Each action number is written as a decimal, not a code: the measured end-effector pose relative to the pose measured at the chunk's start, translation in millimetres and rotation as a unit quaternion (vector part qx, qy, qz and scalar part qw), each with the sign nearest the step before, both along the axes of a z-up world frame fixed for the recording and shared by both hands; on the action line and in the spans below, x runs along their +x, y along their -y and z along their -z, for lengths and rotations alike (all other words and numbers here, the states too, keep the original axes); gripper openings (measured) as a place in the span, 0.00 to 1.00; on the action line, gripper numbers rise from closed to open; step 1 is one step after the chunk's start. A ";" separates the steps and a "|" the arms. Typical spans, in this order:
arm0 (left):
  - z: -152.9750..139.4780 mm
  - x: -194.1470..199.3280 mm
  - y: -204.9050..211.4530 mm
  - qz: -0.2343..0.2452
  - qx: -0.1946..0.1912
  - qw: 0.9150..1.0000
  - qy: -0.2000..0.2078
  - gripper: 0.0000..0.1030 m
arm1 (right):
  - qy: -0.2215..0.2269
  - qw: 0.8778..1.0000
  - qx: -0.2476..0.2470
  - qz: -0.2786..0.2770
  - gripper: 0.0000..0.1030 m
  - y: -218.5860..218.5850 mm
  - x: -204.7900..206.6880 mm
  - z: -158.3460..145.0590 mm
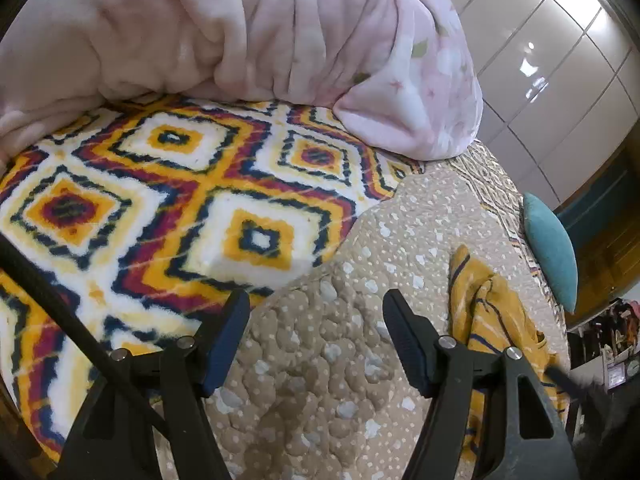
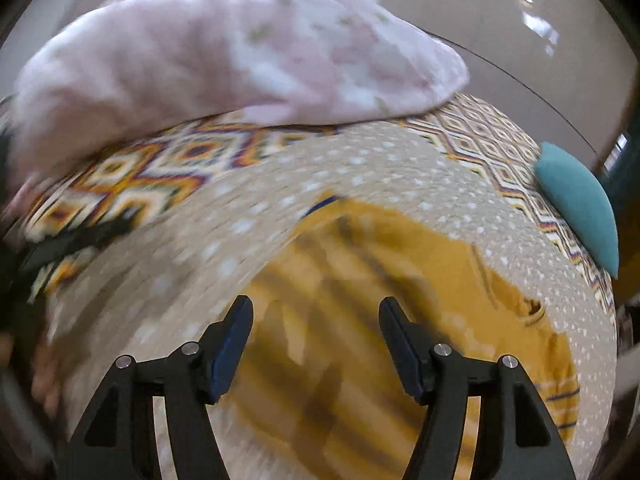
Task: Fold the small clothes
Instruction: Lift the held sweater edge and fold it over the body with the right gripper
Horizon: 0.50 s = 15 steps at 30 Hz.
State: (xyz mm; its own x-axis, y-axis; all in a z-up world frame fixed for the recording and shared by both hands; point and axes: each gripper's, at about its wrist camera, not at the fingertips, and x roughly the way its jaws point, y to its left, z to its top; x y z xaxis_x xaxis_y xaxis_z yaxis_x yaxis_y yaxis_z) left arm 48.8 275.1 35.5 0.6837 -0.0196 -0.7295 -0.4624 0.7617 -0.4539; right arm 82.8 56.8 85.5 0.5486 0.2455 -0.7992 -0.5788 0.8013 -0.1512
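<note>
Both sets of jaws spread wide, pinching nothing. Left gripper [image 1: 316, 312] over the dotted tan quilt [image 1: 320, 360], near the edge of the bright diamond blanket [image 1: 160, 200]. Right gripper [image 2: 316, 320] over the yellow striped garment [image 2: 360, 300], not touching as far as can be told, since the right wrist view is very blurry. Yellow garment lying on the tan quilt toward the right side of the bed, bunched up at its left end, close to the edge where the teal pillow [image 1: 552, 248] sits. Big pink blanket [image 1: 240, 32] piled at the far side. Could go wrong: grabbing the quilt along with the garment, because both are soft and lumpy; pinching only one layer, so the fold comes out crooked; pushing the garment off the bed edge. No boxes, baskets or other holders in sight, so nothing to say about what sits inside any.
</note>
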 end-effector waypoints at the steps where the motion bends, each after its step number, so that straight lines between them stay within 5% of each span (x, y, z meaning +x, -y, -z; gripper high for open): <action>1: -0.8 -1.1 0.2 0.000 0.001 1.000 0.002 0.66 | 0.000 1.000 -0.005 -0.014 0.68 -1.4 -13.2 3.3; 5: -1.9 -3.5 -0.1 -0.002 0.002 1.000 0.004 0.66 | 0.035 0.996 -0.057 -0.057 0.66 -12.2 -49.9 23.3; 7: -1.5 -4.0 -0.9 -0.003 0.000 1.000 0.004 0.66 | 0.052 0.992 -0.085 -0.081 0.43 -22.1 -57.7 34.4; 9: -1.1 -4.2 -1.8 -0.004 0.001 1.000 0.003 0.66 | 0.065 0.986 -0.106 -0.109 0.31 -35.0 -63.6 45.2; 12: -0.2 -4.5 -5.0 -0.008 0.001 1.000 0.002 0.66 | 0.080 0.977 -0.151 -0.127 0.30 -50.7 -63.9 66.2; 15: 1.1 -5.2 -10.5 -0.014 -0.007 1.000 0.003 0.66 | 0.079 0.975 -0.164 -0.124 0.15 -56.1 -55.8 76.6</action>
